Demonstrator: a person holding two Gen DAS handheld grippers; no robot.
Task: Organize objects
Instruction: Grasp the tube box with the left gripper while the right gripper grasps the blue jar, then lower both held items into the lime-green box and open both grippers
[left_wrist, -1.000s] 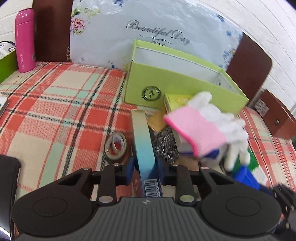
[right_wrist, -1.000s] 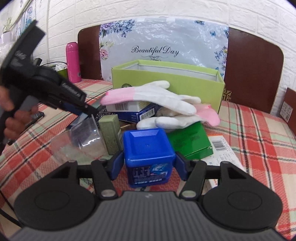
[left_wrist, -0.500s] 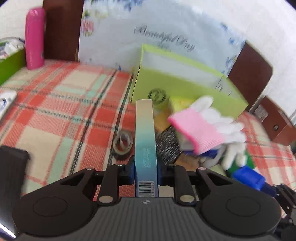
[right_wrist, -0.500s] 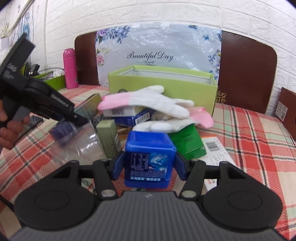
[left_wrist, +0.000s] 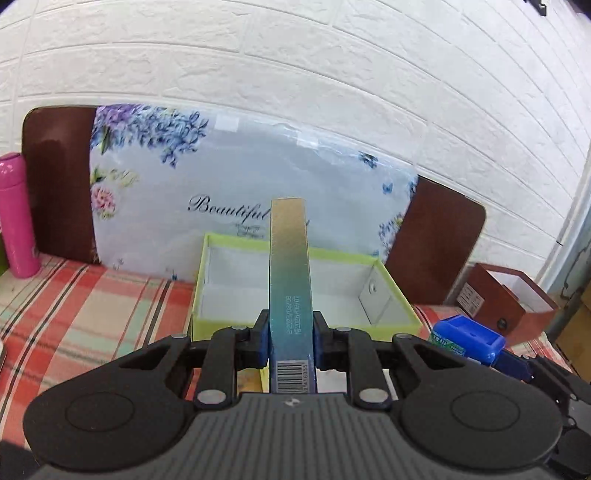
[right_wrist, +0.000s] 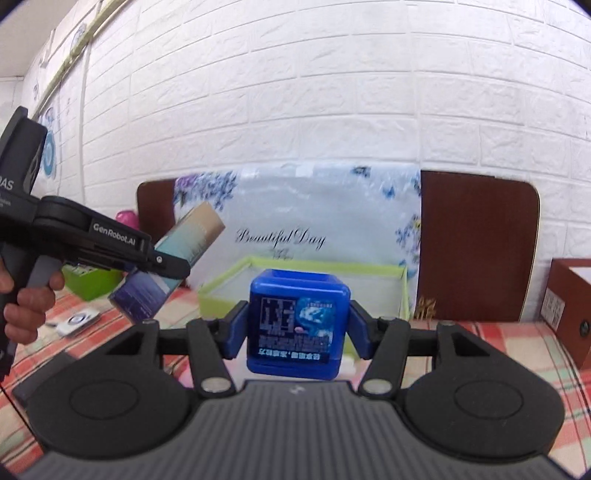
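Note:
My left gripper (left_wrist: 290, 338) is shut on a long slim box (left_wrist: 290, 288) that fades from gold to teal, held edge-up above the table. Behind it stands the open lime-green box (left_wrist: 295, 291) with a white inside. In the right wrist view my right gripper (right_wrist: 297, 330) is shut on a blue cube-shaped container (right_wrist: 297, 325), lifted in front of the same lime-green box (right_wrist: 306, 284). The left gripper (right_wrist: 162, 264) with its slim box (right_wrist: 184, 243) shows at the left there, held by a person's hand (right_wrist: 26, 306). The blue container (left_wrist: 467, 338) also appears at the right of the left wrist view.
A plaid cloth (left_wrist: 92, 306) covers the table. A floral "Beautiful Day" bag (left_wrist: 229, 192) leans on brown chair backs (right_wrist: 476, 247) by the white brick wall. A pink bottle (left_wrist: 16, 214) stands far left, a brown box (left_wrist: 506, 299) far right, a green bin (right_wrist: 92, 280) left.
Both grippers rose off the table with their loads, and the views tilted up. The pile of gloves and small boxes dropped out of sight; the green box's inside now shows.

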